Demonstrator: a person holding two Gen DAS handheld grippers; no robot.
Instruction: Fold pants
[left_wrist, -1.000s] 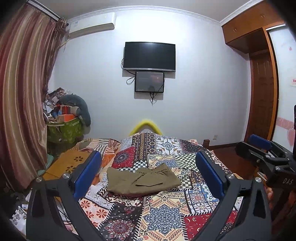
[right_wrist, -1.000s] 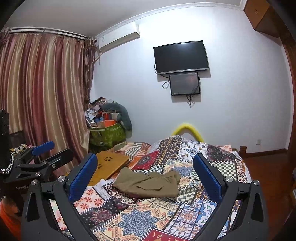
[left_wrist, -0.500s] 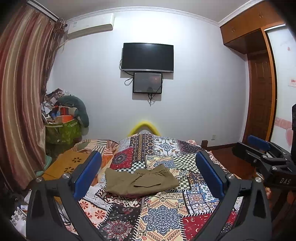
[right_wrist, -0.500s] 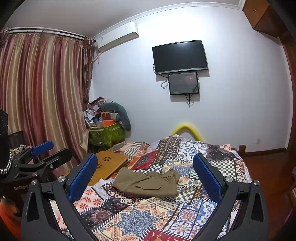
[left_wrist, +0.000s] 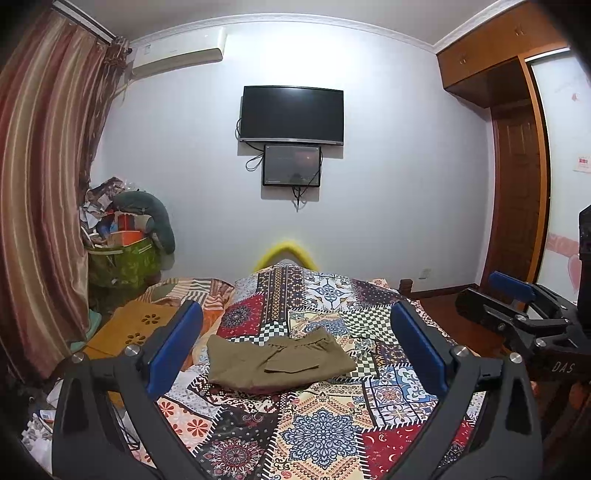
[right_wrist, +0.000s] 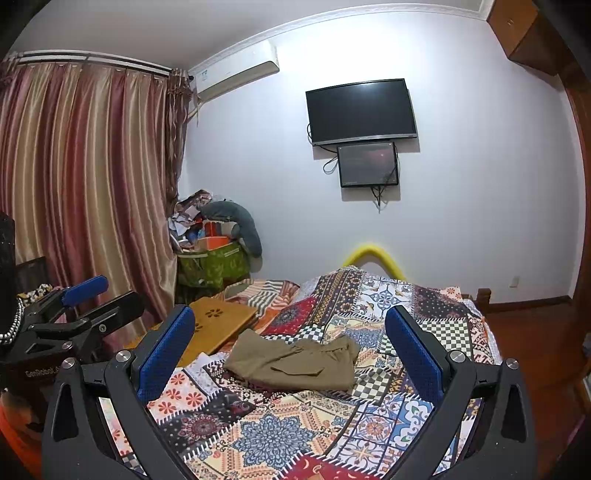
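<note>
left gripper (left_wrist: 295, 336) jaws wide, holding nothing | right gripper (right_wrist: 290, 334) likewise | folded olive-brown cloth pants (left_wrist: 277, 360) lie unchanged on patchwork quilt (left_wrist: 321, 435)

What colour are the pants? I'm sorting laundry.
Olive-khaki, plain, no pattern. The pants show best in the left wrist view.
</note>
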